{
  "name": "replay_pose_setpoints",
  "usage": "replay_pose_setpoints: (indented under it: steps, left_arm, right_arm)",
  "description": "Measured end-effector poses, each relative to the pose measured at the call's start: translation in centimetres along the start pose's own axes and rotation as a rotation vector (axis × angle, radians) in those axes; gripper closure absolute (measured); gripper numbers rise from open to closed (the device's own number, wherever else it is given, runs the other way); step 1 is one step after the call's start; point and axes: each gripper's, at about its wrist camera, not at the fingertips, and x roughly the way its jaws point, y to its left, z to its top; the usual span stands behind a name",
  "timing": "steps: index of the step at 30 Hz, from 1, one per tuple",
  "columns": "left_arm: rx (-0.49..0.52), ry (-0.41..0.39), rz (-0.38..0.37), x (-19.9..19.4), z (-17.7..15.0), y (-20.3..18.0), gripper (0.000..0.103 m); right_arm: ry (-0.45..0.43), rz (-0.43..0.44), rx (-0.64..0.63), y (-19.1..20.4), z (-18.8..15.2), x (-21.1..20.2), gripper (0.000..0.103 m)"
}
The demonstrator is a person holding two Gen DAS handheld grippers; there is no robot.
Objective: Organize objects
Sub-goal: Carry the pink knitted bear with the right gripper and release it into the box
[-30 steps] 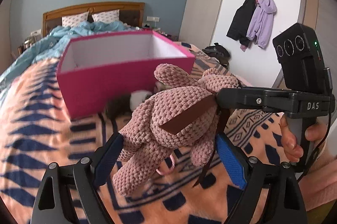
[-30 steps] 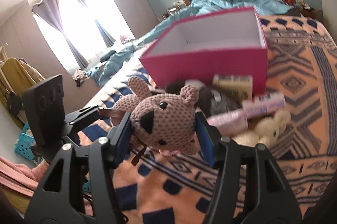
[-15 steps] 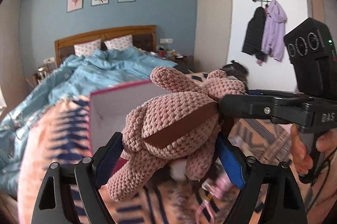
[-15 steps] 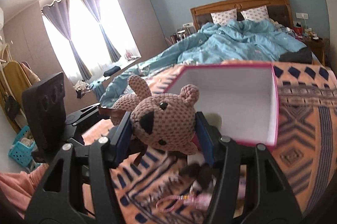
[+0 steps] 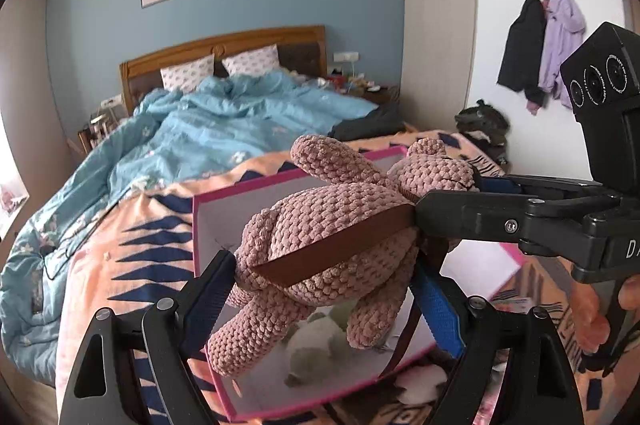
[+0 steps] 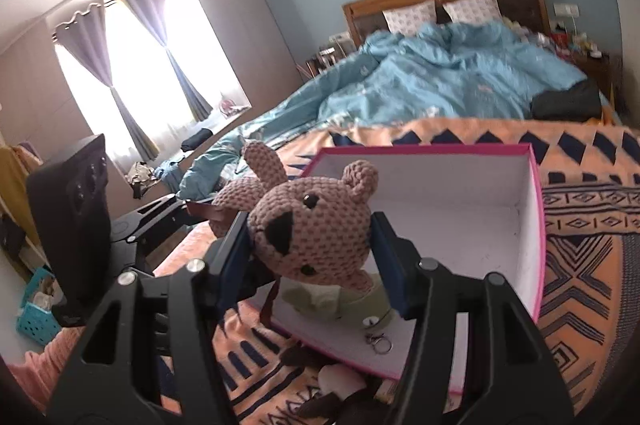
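A pink knitted teddy bear [image 5: 332, 249] is held in the air above the open pink box [image 6: 536, 225], which is set on the patterned bedspread [image 5: 132, 249]. Its long axis is seen to lie roughly level and crosswise between the two tools: the head is turned toward the right gripper [image 6: 316, 245], with the face looking into that camera, and the body and legs are stretched toward the left gripper [image 5: 320, 289]. The head is clamped between the blue pads of the right gripper, and the trunk is clenched between those of the left gripper, with a brown ribbon [image 5: 336, 245] laid across the back. On the side of the right tool only the letter "D" and part of a further one can be read in the left wrist view. Inside the box a pale green soft toy [image 6: 320, 299] and a metal key ring [image 6: 378, 341] can be made out. Compared with a second ago, the bear has been carried from in front of the box's near wall to a place over its open top, and the white interior is now looked into from above; both grips are unchanged.
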Motion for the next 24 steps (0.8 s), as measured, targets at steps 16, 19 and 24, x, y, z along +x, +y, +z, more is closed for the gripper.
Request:
replay_pose_setpoints:
  steps: [16,19,24]
  left_arm:
    - [-0.006,0.182,0.099,7.3,-0.2,1.4,0.019]
    - [-0.001,0.184,0.129,7.4,-0.3,1.4,0.019]
    - [-0.015,0.155,0.152,6.5,-0.3,1.5,0.019]
  right_arm:
    - [0.176,-0.102,0.102,-4.4,0.5,8.6,0.04]
    - [0.215,-0.13,0.121,-4.9,0.6,9.8,0.038]
    - [0.265,-0.184,0.159,-5.9,0.3,10.9,0.034]
